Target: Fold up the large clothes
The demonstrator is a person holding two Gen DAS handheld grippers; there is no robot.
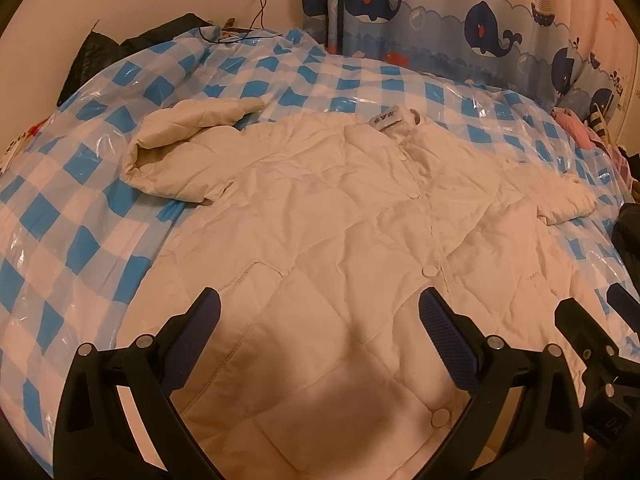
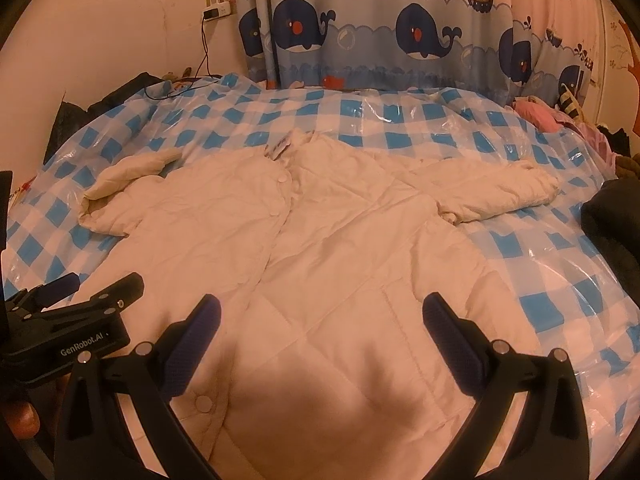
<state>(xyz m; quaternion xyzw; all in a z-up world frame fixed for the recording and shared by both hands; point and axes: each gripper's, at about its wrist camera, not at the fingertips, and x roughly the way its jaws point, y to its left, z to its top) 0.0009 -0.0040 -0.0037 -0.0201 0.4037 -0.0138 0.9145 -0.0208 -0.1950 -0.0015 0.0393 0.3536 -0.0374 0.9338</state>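
A cream quilted jacket [image 1: 332, 208] [image 2: 320, 232] lies spread front-up on the bed, buttoned down the middle, collar toward the far curtain. Its left sleeve [image 1: 180, 136] [image 2: 124, 184] is bent back on itself; its right sleeve [image 1: 560, 196] [image 2: 500, 192] stretches out sideways. My left gripper [image 1: 320, 312] hovers open above the jacket's lower left panel, holding nothing. My right gripper [image 2: 322, 312] hovers open above the lower right panel, also holding nothing. Each gripper shows at the edge of the other's view: the right gripper [image 1: 592, 344] and the left gripper [image 2: 72, 308].
A glossy blue-and-white checked plastic sheet [image 1: 80, 200] [image 2: 560, 264] covers the bed. A whale-print curtain [image 2: 400, 40] hangs behind. Dark clothing [image 1: 160, 32] lies at the far left corner, pink clothes [image 2: 540, 116] at the far right. A charger cable [image 2: 204, 60] hangs from the wall.
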